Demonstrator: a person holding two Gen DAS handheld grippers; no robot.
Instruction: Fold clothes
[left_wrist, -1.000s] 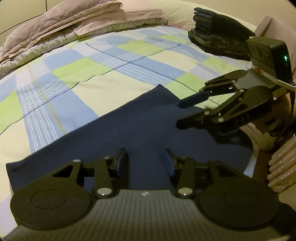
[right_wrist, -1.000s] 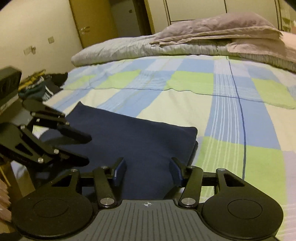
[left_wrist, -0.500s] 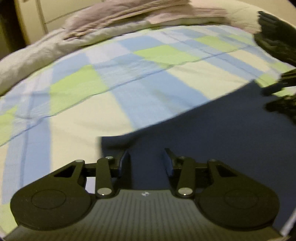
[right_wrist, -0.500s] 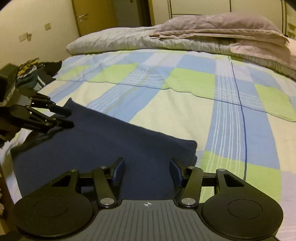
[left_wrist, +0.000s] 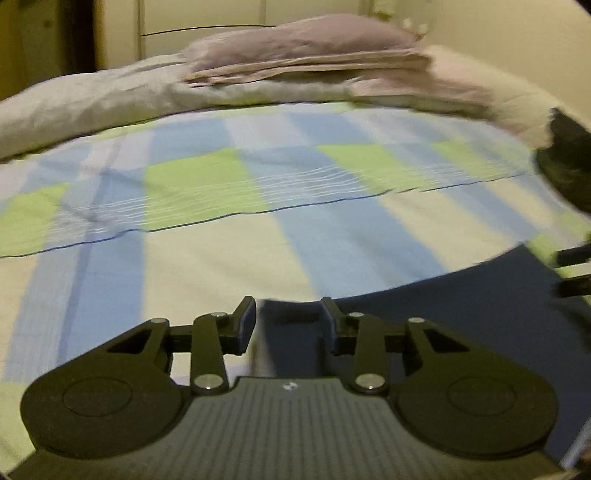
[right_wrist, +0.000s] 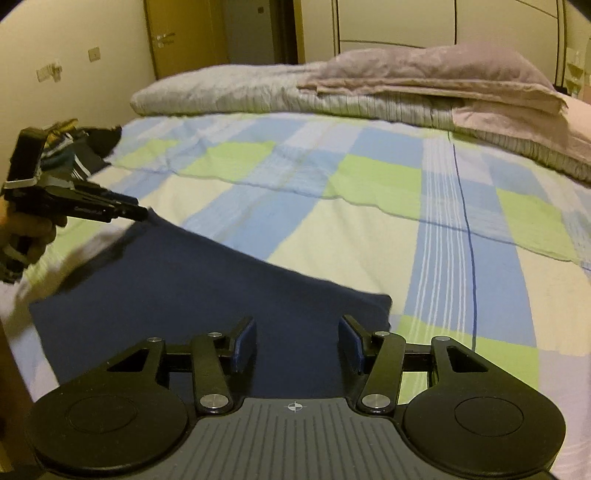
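A folded navy cloth (left_wrist: 443, 332) (right_wrist: 221, 302) lies flat on the checked bedspread (left_wrist: 221, 266) near the bed's front edge. My left gripper (left_wrist: 289, 321) sits at the cloth's far-left corner, which lies between its closing jaws with a gap still showing on each side. In the right wrist view the left gripper (right_wrist: 142, 213) reaches that corner from the left, held by a hand (right_wrist: 29, 229). My right gripper (right_wrist: 297, 343) hovers open over the cloth near its right corner, pinching nothing. Its tips (left_wrist: 572, 273) show at the left wrist view's right edge.
Pillows (right_wrist: 424, 70) and a folded quilt (right_wrist: 229, 92) lie across the head of the bed. A pile of dark clothes (right_wrist: 85, 147) (left_wrist: 565, 158) sits at the bed's side edge. Wardrobe doors (right_wrist: 443, 22) and a room door (right_wrist: 177, 33) stand behind.
My left gripper slid sideways from the middle of the cloth to its corner and its jaws narrowed. The right gripper drew back and rose a little, still open.
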